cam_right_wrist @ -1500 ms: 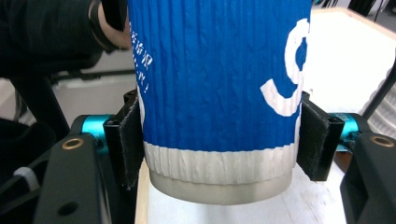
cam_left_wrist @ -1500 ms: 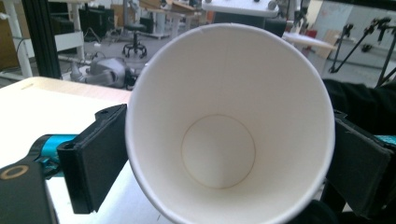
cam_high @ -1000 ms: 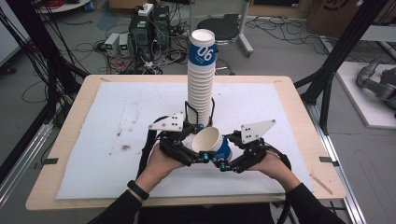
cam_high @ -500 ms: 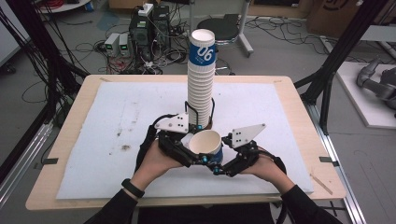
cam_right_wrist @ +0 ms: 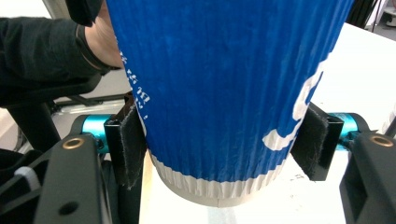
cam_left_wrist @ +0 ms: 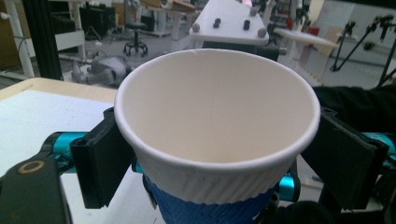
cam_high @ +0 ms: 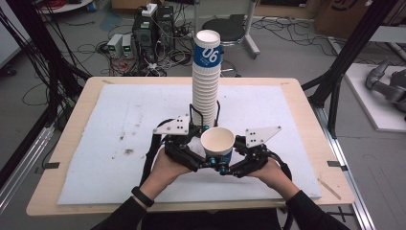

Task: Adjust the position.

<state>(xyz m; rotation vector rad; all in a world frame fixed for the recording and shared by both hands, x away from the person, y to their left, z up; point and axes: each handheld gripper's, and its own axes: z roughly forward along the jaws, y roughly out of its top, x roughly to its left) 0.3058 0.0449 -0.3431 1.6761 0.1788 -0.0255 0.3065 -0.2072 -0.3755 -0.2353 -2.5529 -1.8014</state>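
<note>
A blue ribbed paper cup (cam_high: 218, 141) with a white inside is held upright near the table's front, between both grippers. My right gripper (cam_high: 225, 163) comes in from the right. Its jaws have just been closing, and its pads (cam_right_wrist: 128, 144) press on the cup (cam_right_wrist: 224, 70) near its base. My left gripper (cam_high: 210, 154) comes in from the left. Its jaws have just been opening and stand close beside the cup (cam_left_wrist: 215, 102) just under the rim, one pad (cam_left_wrist: 100, 158) on each side.
A tall stack of the same cups (cam_high: 207, 81) stands right behind the held cup, mid-table. The white mat (cam_high: 119, 120) covers the wooden table. The person's hands and dark sleeves enter from the front edge. Cables and equipment lie on the floor beyond.
Both hands and the cup stay at nearly the same spot. The cup now stands a little more upright, and the right gripper's grey plate swung left and back again.
</note>
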